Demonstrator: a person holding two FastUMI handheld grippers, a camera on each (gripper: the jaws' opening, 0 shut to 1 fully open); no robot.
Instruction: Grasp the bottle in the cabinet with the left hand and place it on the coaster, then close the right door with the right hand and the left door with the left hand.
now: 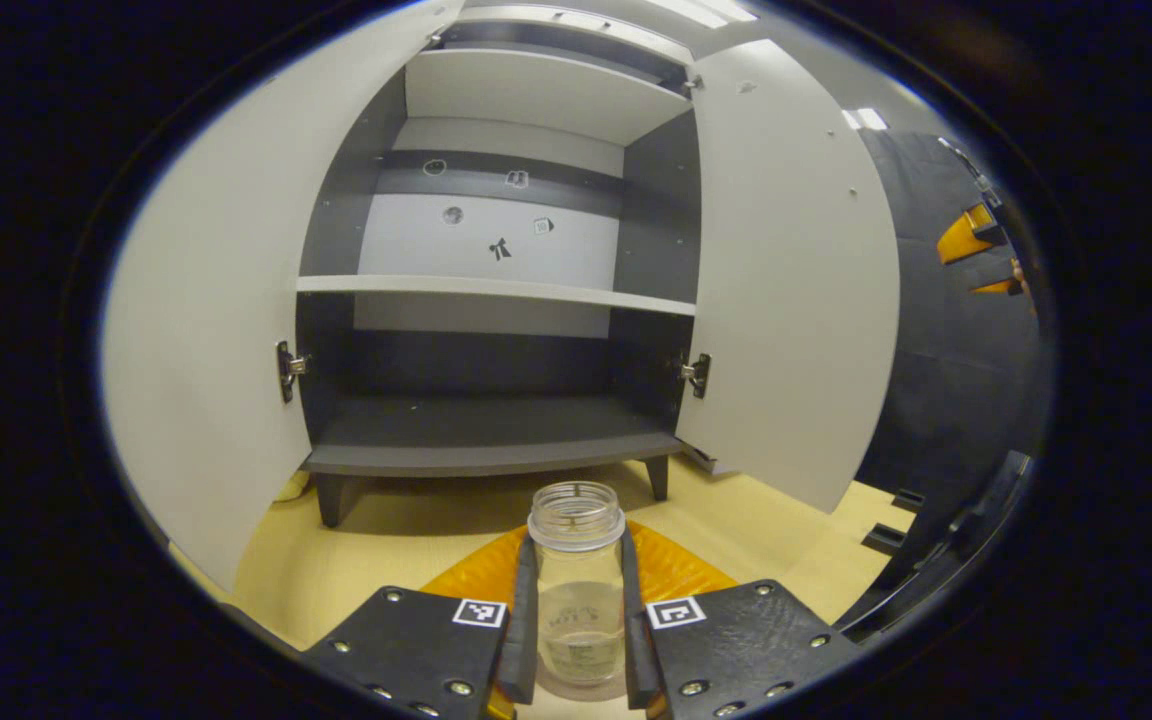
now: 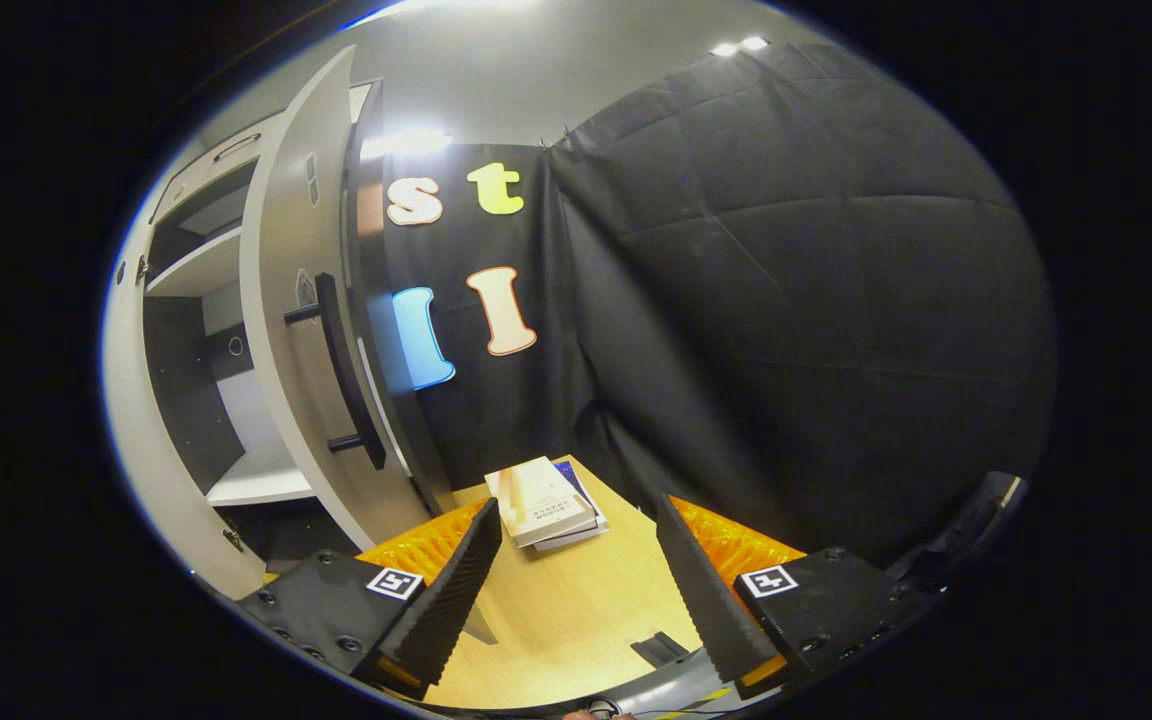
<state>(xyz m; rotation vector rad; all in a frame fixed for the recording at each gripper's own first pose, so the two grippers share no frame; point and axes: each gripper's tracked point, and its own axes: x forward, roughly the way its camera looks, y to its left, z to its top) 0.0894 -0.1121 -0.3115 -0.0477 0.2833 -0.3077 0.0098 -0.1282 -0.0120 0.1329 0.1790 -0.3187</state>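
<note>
The bottle [image 1: 576, 590], clear, lidless and upright, stands between the fingers of the left gripper [image 1: 577, 640] in the left gripper view; both fingers press against its sides, so the claw is closed on it. It looks empty. Under and behind it lies the orange coaster [image 1: 671, 565] on the wooden tabletop [image 1: 386, 540]; whether the bottle's base touches the coaster cannot be told. Beyond stands the cabinet [image 1: 496, 440] with the left door [image 1: 216, 330] and right door [image 1: 791, 290] both swung wide, its shelves bare.

In the right gripper view the right gripper [image 2: 576, 580] hangs over the table with its fingers spread wide, holding nothing. The right door's handle [image 2: 341, 365] is at left, and books [image 2: 544, 505] lie stacked on the table ahead.
</note>
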